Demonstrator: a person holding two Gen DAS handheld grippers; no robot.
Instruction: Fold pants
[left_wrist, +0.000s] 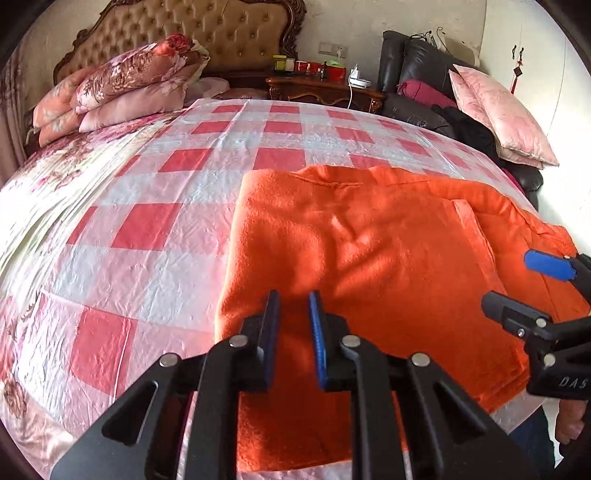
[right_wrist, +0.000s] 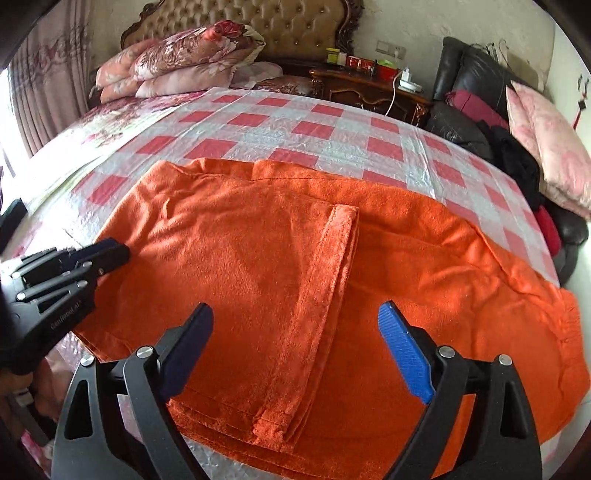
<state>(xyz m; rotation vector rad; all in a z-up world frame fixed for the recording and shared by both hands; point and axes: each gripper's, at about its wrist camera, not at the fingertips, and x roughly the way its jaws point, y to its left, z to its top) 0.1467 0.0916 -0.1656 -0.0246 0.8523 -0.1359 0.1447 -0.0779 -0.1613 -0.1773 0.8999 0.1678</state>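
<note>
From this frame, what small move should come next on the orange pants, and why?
Probably bring the open right claw down onto the near hem of the orange pants and close. The pants lie folded once across the checkered sheet, neither claw grips cloth, and the left claw hovers, jaws narrow, at the fold's left end.

Bright daylight is glaring off the glossy checkered bedspread (left_wrist: 155, 206) (hardest at left), the fisheye is bending edges, and the near corners are blurring.
</note>
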